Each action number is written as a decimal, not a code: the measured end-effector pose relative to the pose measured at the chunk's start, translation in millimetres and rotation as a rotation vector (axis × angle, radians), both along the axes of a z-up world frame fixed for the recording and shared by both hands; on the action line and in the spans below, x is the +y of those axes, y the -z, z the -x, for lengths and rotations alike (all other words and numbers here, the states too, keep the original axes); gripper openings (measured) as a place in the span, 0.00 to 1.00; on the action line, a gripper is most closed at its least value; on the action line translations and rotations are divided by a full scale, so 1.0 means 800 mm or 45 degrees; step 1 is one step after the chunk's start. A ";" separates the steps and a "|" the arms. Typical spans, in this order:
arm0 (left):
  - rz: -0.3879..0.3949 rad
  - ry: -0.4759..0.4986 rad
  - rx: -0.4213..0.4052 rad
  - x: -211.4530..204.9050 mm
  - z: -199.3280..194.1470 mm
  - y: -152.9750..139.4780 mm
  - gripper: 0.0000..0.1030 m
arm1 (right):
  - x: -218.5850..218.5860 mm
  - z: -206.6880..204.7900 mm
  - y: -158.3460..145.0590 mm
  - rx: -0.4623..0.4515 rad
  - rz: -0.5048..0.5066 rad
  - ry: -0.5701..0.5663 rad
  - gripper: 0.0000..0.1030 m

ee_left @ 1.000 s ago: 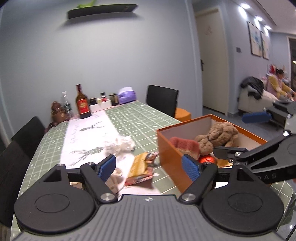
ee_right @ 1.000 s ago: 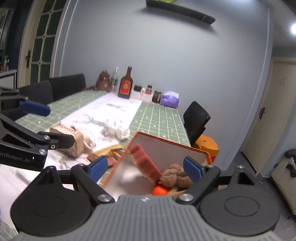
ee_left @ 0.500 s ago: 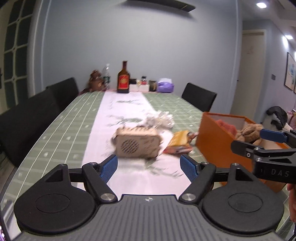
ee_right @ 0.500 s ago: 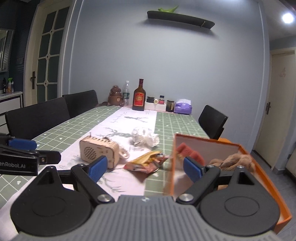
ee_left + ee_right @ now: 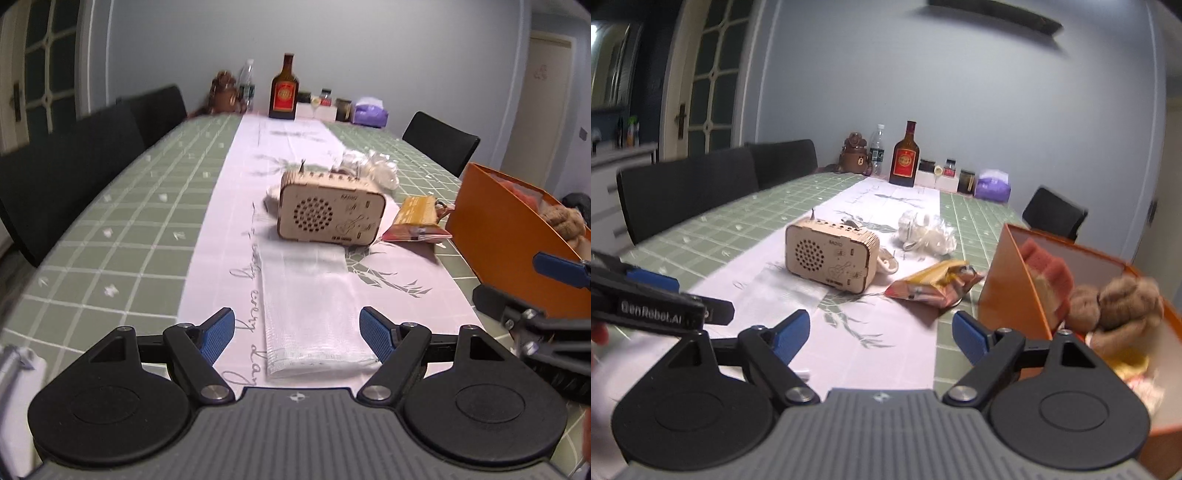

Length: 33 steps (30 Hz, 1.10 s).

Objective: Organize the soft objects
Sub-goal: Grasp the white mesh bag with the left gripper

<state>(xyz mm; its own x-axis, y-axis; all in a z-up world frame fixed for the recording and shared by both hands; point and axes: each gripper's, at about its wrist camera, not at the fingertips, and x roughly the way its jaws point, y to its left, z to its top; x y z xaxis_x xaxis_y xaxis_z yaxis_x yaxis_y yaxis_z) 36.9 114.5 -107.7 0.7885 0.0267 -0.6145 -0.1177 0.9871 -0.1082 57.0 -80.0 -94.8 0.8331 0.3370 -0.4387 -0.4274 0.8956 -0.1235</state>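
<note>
Between spread left gripper (image 5: pixel 297 330) jaws, at 12 o'clock: folded white gauzy cloth (image 5: pixel 308 306), flat; right gripper (image 5: pixel 881 332) released, jaws just narrowing, empty.

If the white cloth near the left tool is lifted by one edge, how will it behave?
The cloth looks thin and folded flat, so it will probably droop and unfold. It seems light. On the smooth runner it may slide before it lifts.
</note>
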 end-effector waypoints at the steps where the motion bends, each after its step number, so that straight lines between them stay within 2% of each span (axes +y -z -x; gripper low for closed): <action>1: 0.016 -0.003 0.015 0.002 -0.006 0.003 0.88 | 0.003 -0.005 0.004 0.022 0.008 -0.005 0.71; 5: 0.016 -0.015 0.070 0.005 -0.032 0.013 0.88 | 0.018 -0.025 0.017 0.065 0.054 -0.027 0.68; 6: 0.020 -0.014 0.081 0.005 -0.037 0.016 0.88 | 0.021 -0.030 0.021 0.078 0.058 -0.037 0.65; 11: 0.055 -0.024 0.127 0.009 -0.057 0.027 0.88 | 0.026 -0.058 0.039 0.165 0.033 -0.035 0.62; 13: 0.071 -0.014 0.137 0.009 -0.063 0.029 0.88 | 0.028 -0.067 0.047 0.202 0.035 -0.039 0.54; 15: 0.071 -0.008 0.146 0.006 -0.068 0.031 0.88 | 0.031 -0.074 0.055 0.234 0.039 -0.042 0.50; 20: 0.080 0.016 0.155 -0.004 -0.079 0.029 0.88 | 0.035 -0.083 0.067 0.273 0.035 -0.056 0.50; 22: 0.050 0.026 0.166 -0.011 -0.084 0.030 0.85 | 0.035 -0.084 0.070 0.282 0.035 -0.060 0.50; 24: -0.012 0.025 0.176 -0.020 -0.086 0.031 0.73 | 0.034 -0.084 0.070 0.281 0.029 -0.063 0.50; 28: -0.084 0.035 0.176 -0.032 -0.090 0.033 0.64 | 0.034 -0.086 0.069 0.280 0.028 -0.072 0.50; 31: -0.132 0.041 0.171 -0.041 -0.089 0.034 0.52 | 0.035 -0.087 0.070 0.280 0.022 -0.074 0.50; 33: -0.137 0.059 0.162 -0.044 -0.088 0.034 0.38 | 0.034 -0.086 0.070 0.279 0.022 -0.074 0.50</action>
